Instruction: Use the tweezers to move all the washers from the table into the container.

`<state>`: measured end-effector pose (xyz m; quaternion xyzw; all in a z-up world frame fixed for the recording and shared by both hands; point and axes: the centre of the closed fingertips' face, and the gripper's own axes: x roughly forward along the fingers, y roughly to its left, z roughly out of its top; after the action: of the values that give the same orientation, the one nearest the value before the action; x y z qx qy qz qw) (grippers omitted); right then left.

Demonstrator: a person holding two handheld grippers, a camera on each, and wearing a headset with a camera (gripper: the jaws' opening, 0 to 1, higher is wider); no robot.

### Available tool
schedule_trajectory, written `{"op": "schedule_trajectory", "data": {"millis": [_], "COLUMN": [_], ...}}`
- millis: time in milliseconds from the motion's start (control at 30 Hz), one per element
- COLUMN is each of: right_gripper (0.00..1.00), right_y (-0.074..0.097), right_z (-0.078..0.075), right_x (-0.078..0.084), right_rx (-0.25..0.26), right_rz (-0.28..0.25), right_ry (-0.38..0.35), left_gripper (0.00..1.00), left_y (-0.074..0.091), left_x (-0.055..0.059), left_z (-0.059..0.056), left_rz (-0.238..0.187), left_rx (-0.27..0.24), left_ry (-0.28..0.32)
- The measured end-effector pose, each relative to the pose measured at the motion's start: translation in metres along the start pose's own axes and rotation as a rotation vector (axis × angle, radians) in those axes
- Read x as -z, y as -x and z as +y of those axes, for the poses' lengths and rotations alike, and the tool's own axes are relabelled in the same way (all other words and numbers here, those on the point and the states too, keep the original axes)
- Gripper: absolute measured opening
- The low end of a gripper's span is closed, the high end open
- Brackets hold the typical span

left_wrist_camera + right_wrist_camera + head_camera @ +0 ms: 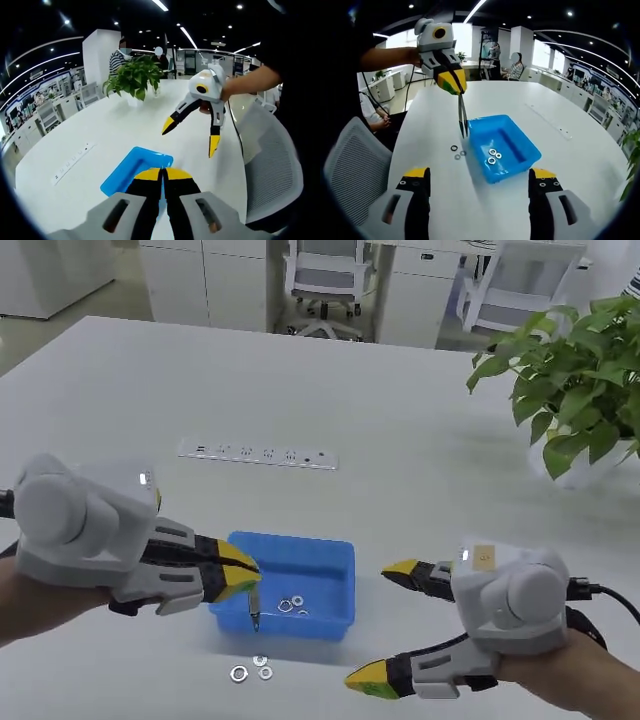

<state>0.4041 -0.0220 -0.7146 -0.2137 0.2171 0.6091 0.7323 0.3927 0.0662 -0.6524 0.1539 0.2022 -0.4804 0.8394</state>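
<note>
Here, lower left, the left gripper point(244, 578) clamps the tweezers point(254, 612) at the container's point(325, 558) rim. The right gripper point(384, 625) gapes wide.

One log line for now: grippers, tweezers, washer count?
left gripper: shut on tweezers | right gripper: open, empty | container: three washers | table: three loose washers beside container

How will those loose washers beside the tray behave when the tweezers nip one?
Probably slippery: the washers look small, flat and shiny, so the tweezers get little to bite. Likely light; a nudge may slide them across the smooth table. Lying flat, they seem unlikely to roll.
</note>
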Motion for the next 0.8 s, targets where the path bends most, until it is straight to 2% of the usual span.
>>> {"op": "schedule_trajectory", "data": {"millis": [467,800], "right_gripper": [0.88,0.88], "right_y": [-0.001,0.0], "right_z": [0.008,0.01], "right_x": [0.006,0.013], "right_rx": [-0.016,-0.017], "right_rz": [0.002,0.018], "right_ry": [-0.03,-0.034], "left_gripper": [0.06,0.06], "left_y": [-0.011,-0.017], "left_x": [0.018,0.026], "left_z": [-0.007,-0.007], "left_rz": [0.01,0.011], "left_rx": [0.019,0.019], "left_ry": [0.004,0.015]}}
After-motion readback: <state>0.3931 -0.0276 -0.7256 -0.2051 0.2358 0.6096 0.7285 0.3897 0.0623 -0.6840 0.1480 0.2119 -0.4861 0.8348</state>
